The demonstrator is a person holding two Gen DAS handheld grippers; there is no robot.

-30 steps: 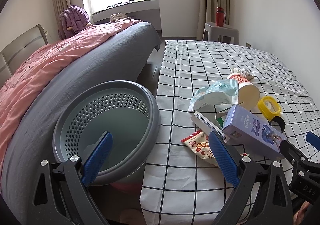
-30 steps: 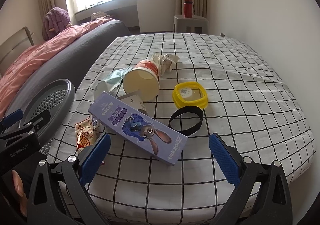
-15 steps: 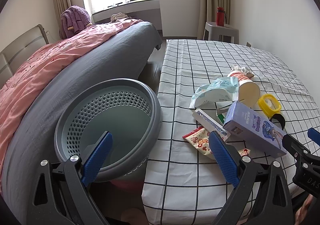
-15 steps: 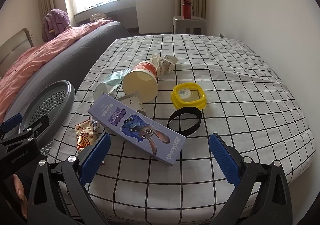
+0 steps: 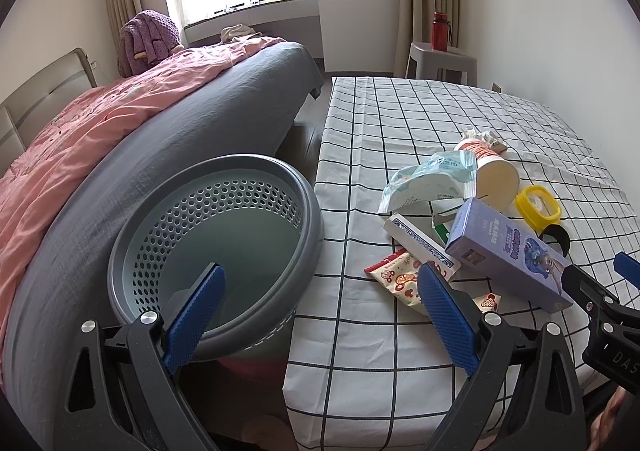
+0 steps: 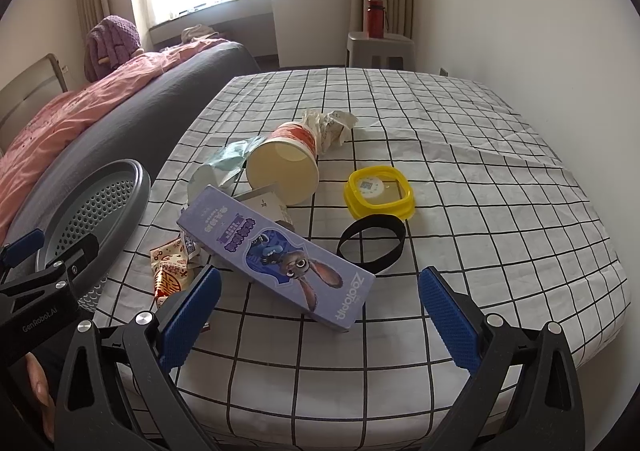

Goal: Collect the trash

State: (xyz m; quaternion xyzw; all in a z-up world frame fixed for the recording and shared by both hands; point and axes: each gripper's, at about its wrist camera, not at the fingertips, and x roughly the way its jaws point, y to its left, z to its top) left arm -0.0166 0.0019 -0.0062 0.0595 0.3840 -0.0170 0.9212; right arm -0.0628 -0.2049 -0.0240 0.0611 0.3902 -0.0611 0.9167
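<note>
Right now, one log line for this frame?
phase: pre-grasp | left tongs: open, above basket | right tongs: open, facing purple box | basket: empty

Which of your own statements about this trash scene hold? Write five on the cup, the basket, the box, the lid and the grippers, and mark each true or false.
1. The paper cup lies on its side on the checked cloth. True.
2. The grey basket already holds several wrappers. False: no trash shows inside it.
3. The purple box rests partly on top of other trash. True.
4. The yellow lid sits inside the cup. False: it lies on the cloth beside the cup, apart from it.
5. The right gripper is shut on the box. False: its jaws stand wide open and hold nothing, as do those of the left gripper.
</note>
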